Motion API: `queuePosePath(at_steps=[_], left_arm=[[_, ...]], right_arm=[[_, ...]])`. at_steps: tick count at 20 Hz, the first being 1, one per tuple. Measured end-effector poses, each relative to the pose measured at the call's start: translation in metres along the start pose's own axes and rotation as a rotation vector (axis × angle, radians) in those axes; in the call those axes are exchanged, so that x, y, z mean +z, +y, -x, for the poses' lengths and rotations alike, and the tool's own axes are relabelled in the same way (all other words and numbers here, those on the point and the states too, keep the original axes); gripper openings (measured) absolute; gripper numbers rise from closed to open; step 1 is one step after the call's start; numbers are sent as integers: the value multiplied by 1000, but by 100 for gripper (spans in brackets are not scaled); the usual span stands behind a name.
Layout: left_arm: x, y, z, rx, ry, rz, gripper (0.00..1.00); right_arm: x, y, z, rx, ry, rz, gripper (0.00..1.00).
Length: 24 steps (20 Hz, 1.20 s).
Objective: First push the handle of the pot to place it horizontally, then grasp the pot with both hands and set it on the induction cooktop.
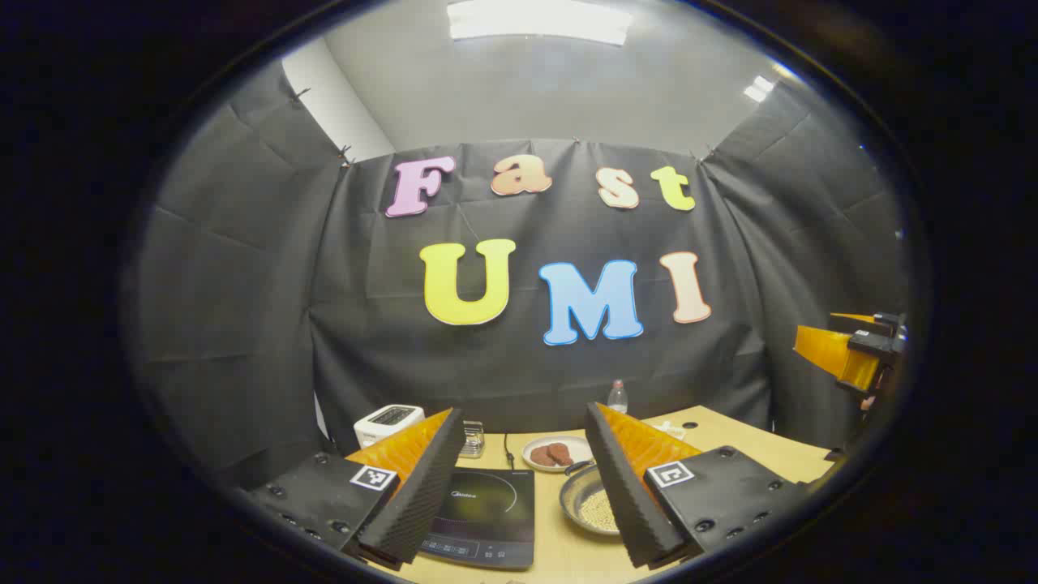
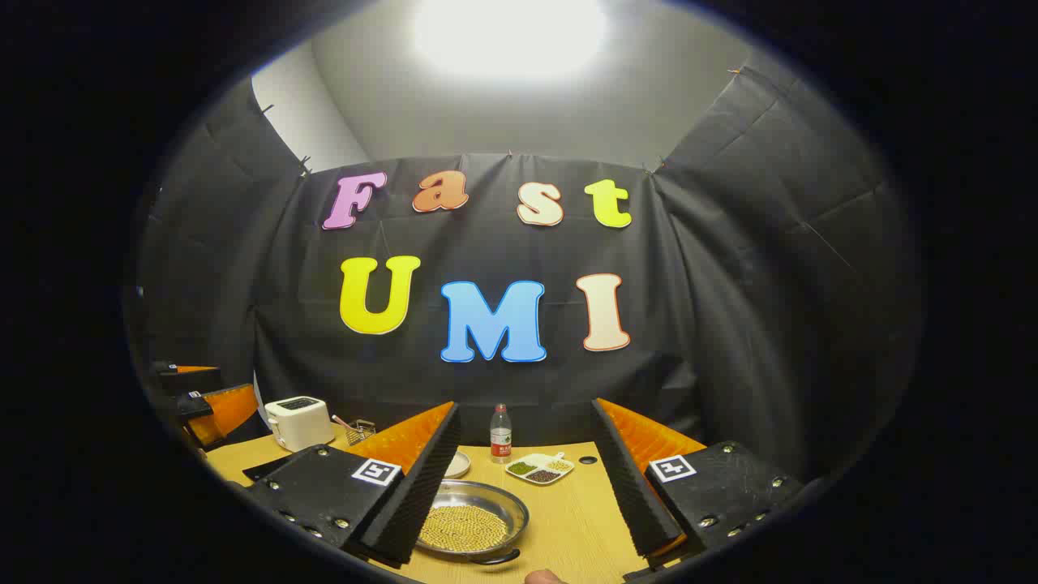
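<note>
The pot is a shallow steel pan holding yellow beans; it rests on the wooden table just right of the black induction cooktop. My left gripper hovers open above and before both, and its right finger covers part of the pot. In the right gripper view the pot lies below my open right gripper, partly behind the left finger, with a dark handle at its near rim. Nothing sits between either pair of fingers. The right gripper also appears far right in the left gripper view.
A plate of brown patties, a white toaster, a small rack and a bottle stand behind the cooktop. A divided dish of beans lies past the pot. A fingertip shows at the bottom edge.
</note>
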<state>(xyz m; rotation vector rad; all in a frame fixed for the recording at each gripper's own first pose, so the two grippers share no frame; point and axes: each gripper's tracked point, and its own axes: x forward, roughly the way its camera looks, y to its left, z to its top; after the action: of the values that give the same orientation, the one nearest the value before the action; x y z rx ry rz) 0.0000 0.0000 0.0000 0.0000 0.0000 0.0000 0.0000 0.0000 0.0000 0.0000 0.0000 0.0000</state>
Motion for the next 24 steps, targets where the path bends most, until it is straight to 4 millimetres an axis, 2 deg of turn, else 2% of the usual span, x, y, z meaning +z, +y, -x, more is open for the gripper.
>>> queuePosePath(at_steps=[1,2,3,5,24], left_arm=[[1,-1,1,1,0,-3,94],[0,-2,0,0,1,-6,99],[0,-2,0,0,2,-8,94],[-1,-5,-2,-3,5,-10,99],[-6,-11,-14,20,15,-3,99]], right_arm=[[0,-1,-1,0,2,0,96],[-2,-2,-2,1,5,1,96],[-3,-3,-3,-1,7,2,96],[-3,-6,-4,-1,12,4,96],[-14,-21,-23,-9,32,29,96]])
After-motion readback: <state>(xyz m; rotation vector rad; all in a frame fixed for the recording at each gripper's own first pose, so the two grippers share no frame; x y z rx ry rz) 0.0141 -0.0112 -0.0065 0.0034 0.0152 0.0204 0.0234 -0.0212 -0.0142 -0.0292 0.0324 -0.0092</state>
